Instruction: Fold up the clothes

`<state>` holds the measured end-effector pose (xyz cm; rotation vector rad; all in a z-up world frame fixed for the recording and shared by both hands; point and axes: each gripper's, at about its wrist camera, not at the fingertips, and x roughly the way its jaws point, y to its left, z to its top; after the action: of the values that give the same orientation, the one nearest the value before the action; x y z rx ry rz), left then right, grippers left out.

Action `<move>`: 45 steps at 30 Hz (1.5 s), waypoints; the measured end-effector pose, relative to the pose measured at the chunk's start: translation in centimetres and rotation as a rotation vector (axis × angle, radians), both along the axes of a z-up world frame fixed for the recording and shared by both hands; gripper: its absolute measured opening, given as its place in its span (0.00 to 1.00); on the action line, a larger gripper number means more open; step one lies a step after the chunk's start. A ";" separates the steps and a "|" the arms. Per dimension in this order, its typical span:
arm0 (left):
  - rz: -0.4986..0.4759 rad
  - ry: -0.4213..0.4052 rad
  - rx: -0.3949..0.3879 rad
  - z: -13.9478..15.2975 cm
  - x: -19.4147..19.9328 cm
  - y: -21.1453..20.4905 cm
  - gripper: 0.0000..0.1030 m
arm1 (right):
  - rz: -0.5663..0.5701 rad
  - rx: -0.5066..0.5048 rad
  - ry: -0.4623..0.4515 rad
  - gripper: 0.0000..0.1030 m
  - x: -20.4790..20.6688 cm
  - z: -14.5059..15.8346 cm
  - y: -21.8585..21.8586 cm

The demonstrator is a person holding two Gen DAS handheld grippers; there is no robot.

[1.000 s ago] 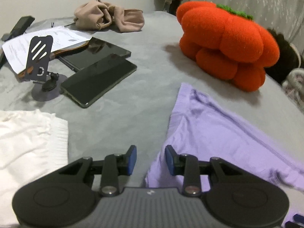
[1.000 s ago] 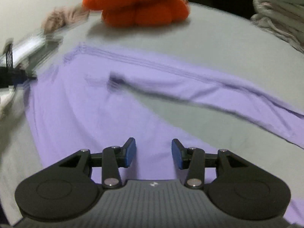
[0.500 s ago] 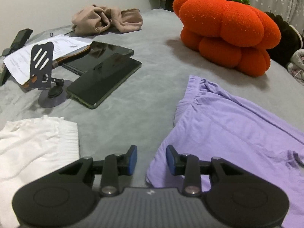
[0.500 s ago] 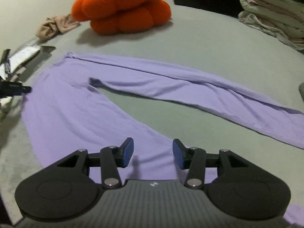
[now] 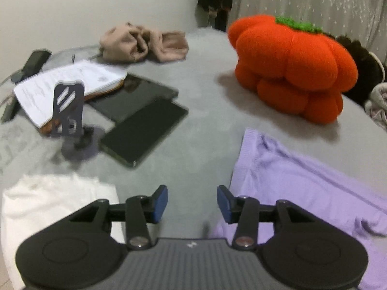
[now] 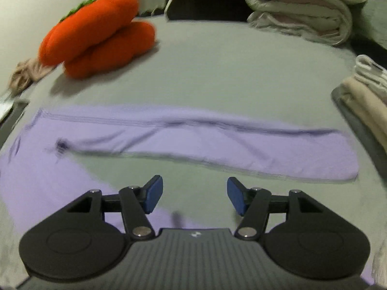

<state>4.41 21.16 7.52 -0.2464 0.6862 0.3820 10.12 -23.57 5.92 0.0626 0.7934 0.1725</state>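
Now both sets of jaws wide apart, holding nothing. Left gripper (image 5: 192,201) low over smooth grey bed (image 5: 200,111), at waistband edge of soft lilac leggings (image 5: 302,181); white ribbed knit (image 5: 48,200) to its left. Right gripper (image 6: 194,197) above leggings, far leg flat, long. Beyond: lumpy orange plush (image 5: 292,70), two flat dark tablets (image 5: 142,128).

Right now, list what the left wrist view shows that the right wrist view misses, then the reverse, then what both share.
Left wrist only: two dark tablets, a phone stand, papers, a white garment, the open left gripper.

Right wrist only: folded blankets, a beige stack, the purple trousers' far leg end, the open right gripper.

Both: purple trousers, orange plush pumpkin, grey bed.
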 end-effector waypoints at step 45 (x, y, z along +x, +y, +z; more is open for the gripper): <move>-0.681 0.137 0.049 -4.4 16.0 -11.3 0.47 | 0.260 -0.030 0.055 0.39 11.7 -2.3 7.3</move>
<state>20.41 9.82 3.10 0.0685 0.8480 -0.2383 21.84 -16.30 3.59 -0.0647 0.8571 0.4060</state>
